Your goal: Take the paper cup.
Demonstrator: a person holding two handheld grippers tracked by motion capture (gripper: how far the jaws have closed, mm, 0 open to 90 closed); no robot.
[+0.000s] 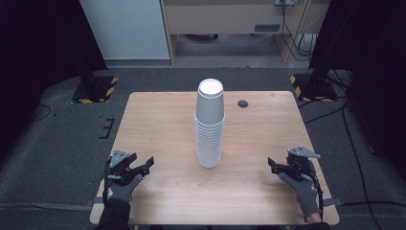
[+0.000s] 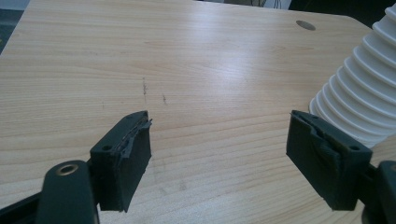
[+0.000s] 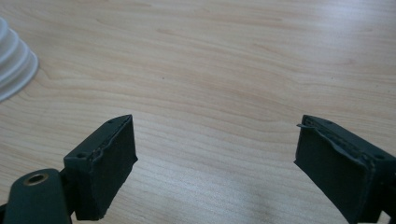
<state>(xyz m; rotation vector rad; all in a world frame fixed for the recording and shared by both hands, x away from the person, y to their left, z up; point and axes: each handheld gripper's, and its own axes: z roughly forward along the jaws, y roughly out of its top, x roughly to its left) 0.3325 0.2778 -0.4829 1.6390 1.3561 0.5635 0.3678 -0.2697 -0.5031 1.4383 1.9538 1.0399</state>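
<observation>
A tall stack of white paper cups stands upside down in the middle of the wooden table. My left gripper rests near the table's front left, pointing toward the stack, open with nothing between its jaws. In the left gripper view the gripper frames bare wood, with the ribbed cup stack at the right edge. My right gripper sits near the front right, also open and empty. The right gripper view has the gripper over bare wood, and the rims of the cups show at far left.
A round dark hole lies in the tabletop behind and to the right of the stack. Stands with yellow-black striped bases sit on the grey carpet beyond the table's far corners. Cables trail on the floor at right.
</observation>
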